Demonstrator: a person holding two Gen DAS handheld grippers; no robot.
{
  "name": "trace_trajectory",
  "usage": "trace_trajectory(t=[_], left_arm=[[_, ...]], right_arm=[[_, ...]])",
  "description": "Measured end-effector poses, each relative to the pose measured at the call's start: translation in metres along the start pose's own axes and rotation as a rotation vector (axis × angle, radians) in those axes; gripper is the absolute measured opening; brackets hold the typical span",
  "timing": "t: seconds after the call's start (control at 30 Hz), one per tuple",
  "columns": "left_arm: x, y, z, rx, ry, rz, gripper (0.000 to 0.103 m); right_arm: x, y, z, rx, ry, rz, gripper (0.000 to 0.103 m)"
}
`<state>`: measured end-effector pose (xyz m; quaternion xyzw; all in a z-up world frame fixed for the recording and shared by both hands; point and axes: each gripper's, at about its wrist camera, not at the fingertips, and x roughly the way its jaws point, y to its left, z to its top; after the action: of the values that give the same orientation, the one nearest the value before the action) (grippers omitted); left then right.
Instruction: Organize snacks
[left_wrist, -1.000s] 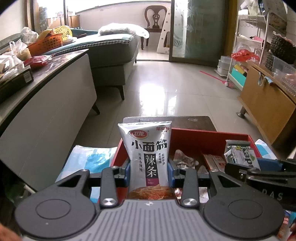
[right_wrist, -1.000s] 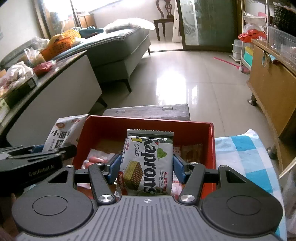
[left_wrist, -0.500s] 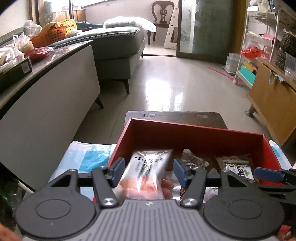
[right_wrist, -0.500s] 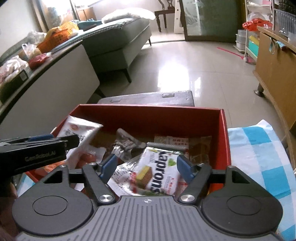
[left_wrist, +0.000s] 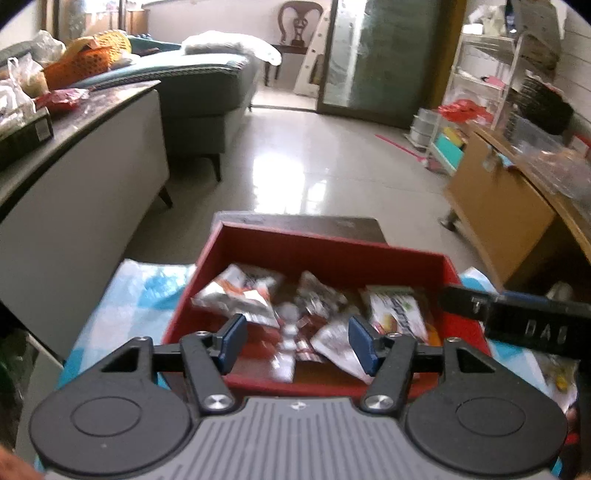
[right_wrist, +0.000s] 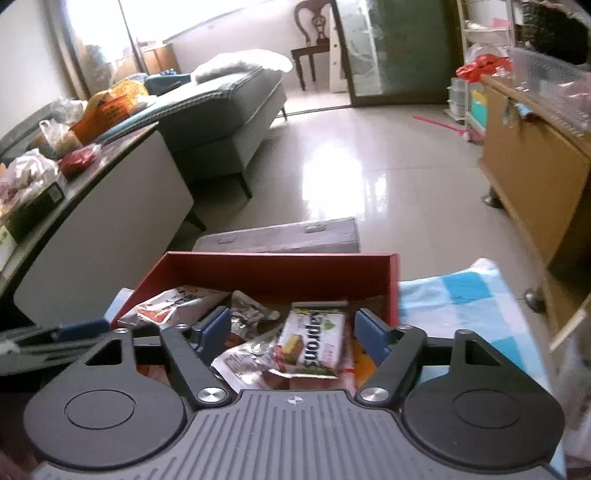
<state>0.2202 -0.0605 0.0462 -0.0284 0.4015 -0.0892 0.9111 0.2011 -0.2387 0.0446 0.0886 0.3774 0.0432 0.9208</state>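
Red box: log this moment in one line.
red box | wafer pack lying inside | left tongs opening, empty | right tongs opening, empty

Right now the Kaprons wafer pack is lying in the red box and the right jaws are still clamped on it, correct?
Not quite. The Kaprons wafer pack does lie in the red box, but the right gripper has let it go: the right wrist view shows its jaws opening, standing clear on either side of the pack.

Each black tool (left_wrist: 295, 343) has blue pads (left_wrist: 233, 341), silver screws, ribbed grey base.
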Motion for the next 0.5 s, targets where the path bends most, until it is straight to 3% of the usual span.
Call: trace_trajectory(t=[0.3, 0.5], left_arm=[[-0.024, -0.033, -0.044, 0.051, 0.119, -0.145, 0.059], [-0.025, -0.074, -0.083, 0.096, 0.211, -0.183, 0.063]], right_arm=[[-0.045, -0.038, -0.043, 0.039, 0.071, -0.109, 0.083], [-0.064, -0.062, -0.065, 0.087, 0.092, -0.132, 0.085]])
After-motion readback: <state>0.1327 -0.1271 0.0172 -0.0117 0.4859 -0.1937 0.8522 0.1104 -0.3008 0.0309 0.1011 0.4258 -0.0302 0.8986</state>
